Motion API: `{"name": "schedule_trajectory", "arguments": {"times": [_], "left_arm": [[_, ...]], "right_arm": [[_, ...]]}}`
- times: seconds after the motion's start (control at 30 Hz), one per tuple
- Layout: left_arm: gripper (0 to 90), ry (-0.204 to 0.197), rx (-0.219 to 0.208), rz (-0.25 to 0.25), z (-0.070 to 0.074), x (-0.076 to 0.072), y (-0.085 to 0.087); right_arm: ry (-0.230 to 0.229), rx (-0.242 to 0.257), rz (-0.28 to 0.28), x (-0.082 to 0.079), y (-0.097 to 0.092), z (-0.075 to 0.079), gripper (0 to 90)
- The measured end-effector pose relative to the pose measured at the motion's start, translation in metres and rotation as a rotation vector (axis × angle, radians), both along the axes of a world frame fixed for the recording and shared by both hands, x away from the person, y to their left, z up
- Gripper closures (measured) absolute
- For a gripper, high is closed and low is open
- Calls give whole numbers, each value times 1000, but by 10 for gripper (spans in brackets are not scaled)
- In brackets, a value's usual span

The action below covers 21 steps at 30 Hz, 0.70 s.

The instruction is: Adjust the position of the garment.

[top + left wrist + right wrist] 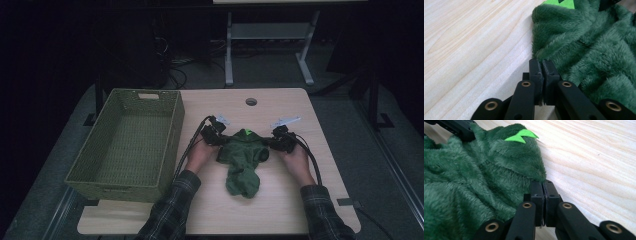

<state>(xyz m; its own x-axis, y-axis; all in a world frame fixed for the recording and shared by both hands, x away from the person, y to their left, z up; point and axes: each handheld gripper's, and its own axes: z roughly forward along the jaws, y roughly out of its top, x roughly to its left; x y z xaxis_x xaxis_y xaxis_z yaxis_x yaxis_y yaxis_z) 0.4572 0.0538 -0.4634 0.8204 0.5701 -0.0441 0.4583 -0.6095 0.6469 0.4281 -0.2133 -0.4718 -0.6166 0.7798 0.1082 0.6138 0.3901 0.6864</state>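
A dark green fleece garment (242,160) lies crumpled on the wooden table (280,210), with a bright green felt patch (247,132) at its far edge. My left gripper (216,134) is at the garment's left upper corner. In the left gripper view its jaws (542,62) are pressed together at the edge of the fleece (594,50). My right gripper (278,140) is at the right upper corner. Its jaws (543,183) are likewise shut at the rim of the fleece (474,182), just below the felt patch (520,136).
A green woven basket (115,190) stands at the table's left side, beside the left forearm. A round cable hole (251,101) sits near the far edge. Bare tabletop lies in front of and to the right of the garment.
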Motion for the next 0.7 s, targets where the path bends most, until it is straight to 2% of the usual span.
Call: {"name": "schedule_trajectory", "arguments": {"times": [0.07, 0.17, 0.23, 0.27, 0.33, 0.4, 0.47, 0.57, 0.6, 0.7], "left_arm": [[882, -2, 4, 7, 3, 0, 1], [882, -26, -28, 28, 11, 0, 3], [882, -39, -45, 43, 20, 0, 5], [882, -46, -67, 54, 24, 0, 6], [882, -63, -79, 56, 33, 1, 7], [882, -73, -99, 65, 41, 2, 7], [882, -80, -116, 68, 46, 3, 8], [881, -89, -139, 76, 53, 3, 7], [881, -92, -143, 77, 54, 3, 7], [880, -114, -161, 80, 60, 3, 7]], "right_arm": [[1, -20, -5, 1, 2, 2, 886], [-1, -36, -11, 5, 3, 8, 886], [-26, -27, -18, 8, 3, 16, 886], [-41, -19, -26, 9, 3, 20, 886], [-23, -12, -29, 13, 2, 26, 886], [-51, 4, -39, 15, 2, 32, 886], [-28, 7, -45, 20, 1, 37, 886], [-53, 37, -57, 24, -2, 44, 887], [-35, 41, -63, 27, -3, 47, 887], [-65, 54, -75, 30, -5, 58, 888]]}}
